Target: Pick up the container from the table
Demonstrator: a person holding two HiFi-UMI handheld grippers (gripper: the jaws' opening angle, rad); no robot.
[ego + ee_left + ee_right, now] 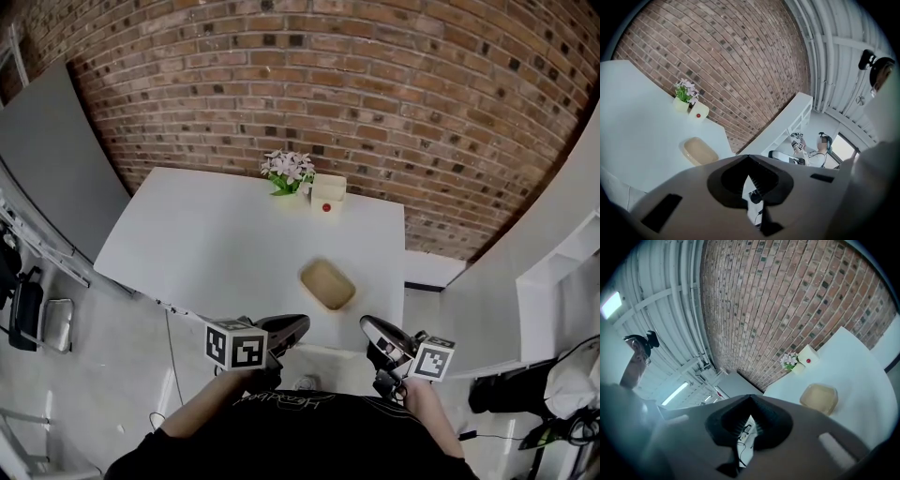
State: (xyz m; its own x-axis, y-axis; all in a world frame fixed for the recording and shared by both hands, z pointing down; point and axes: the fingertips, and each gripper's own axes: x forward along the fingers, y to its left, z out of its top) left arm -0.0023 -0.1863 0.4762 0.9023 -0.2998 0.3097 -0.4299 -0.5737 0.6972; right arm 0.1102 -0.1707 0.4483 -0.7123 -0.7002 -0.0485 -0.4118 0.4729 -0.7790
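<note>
A shallow tan container (327,284) lies on the white table (206,244), close to its near right edge. The left gripper view shows the container (699,151) at the left, the right gripper view shows it (819,398) at the right. My left gripper (298,324) hangs short of the table's near edge, a little left of the container, its jaw tips meeting with nothing held (749,157). My right gripper (367,324) is level with it on the right, also apart from the container and shut on nothing (750,397).
A pot of pink flowers (289,172) and a white box with a red dot (327,197) stand at the table's far edge by the brick wall (375,84). A grey panel (47,159) flanks the left, white shelving (553,272) the right. Another person (820,145) sits far off.
</note>
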